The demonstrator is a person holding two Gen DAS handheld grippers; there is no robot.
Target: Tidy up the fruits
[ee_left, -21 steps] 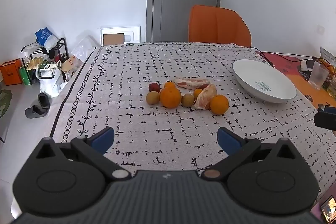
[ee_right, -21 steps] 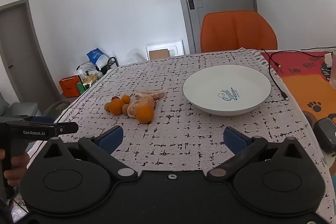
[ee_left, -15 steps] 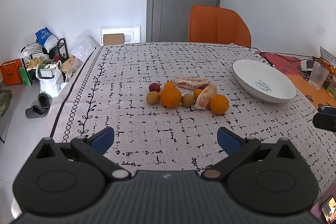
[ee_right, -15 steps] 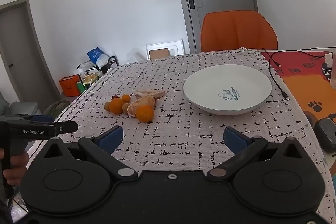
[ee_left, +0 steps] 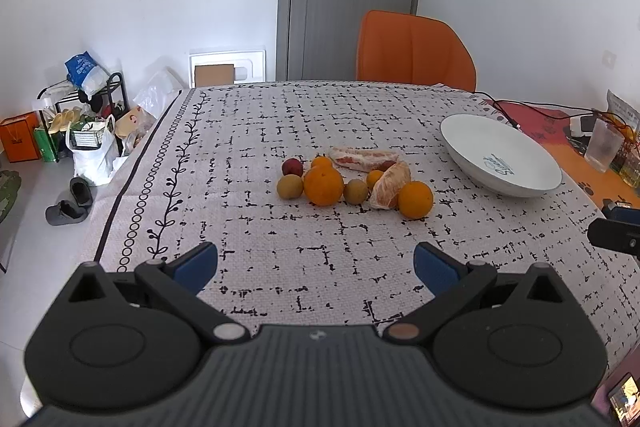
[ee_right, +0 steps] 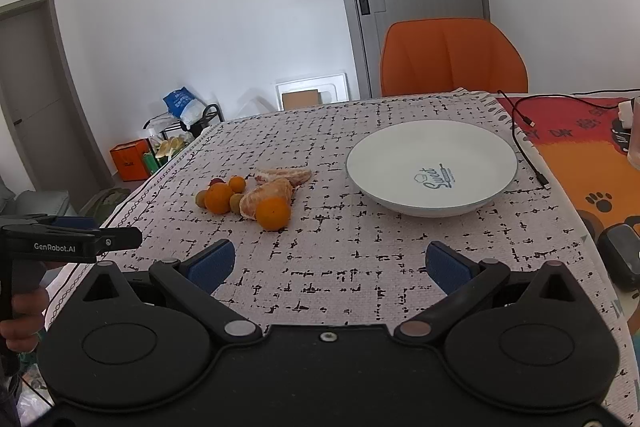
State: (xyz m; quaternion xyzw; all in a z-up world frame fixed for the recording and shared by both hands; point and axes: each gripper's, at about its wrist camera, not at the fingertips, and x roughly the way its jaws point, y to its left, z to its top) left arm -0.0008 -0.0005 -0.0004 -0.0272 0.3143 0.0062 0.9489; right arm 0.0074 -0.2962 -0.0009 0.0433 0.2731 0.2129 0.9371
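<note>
Left wrist view: fruit cluster mid-frame on the tabletop, both claws wide and holding nothing.

Left claw (ee_left: 316, 263) hangs over bare patterned cloth at the lower middle, blue pads far apart. Ahead, at the centre of the frame, the fruits lie bunched together: a large orange (ee_left: 323, 185), a second orange (ee_left: 415, 199) at the right end, a peeled citrus half (ee_left: 390, 185) touching it, a peeled segment strip (ee_left: 366, 159) behind, two small greenish-yellow fruits (ee_left: 290, 186) and a red one (ee_left: 292, 167). White bowl (ee_left: 500, 157) sits empty at centre right, apart from the cluster. In the right wrist view the right claw (ee_right: 326, 263) is likewise spread wide over the tabletop (ee_right: 360, 259), the bowl upper right of centre, the fruit left of centre.
</note>
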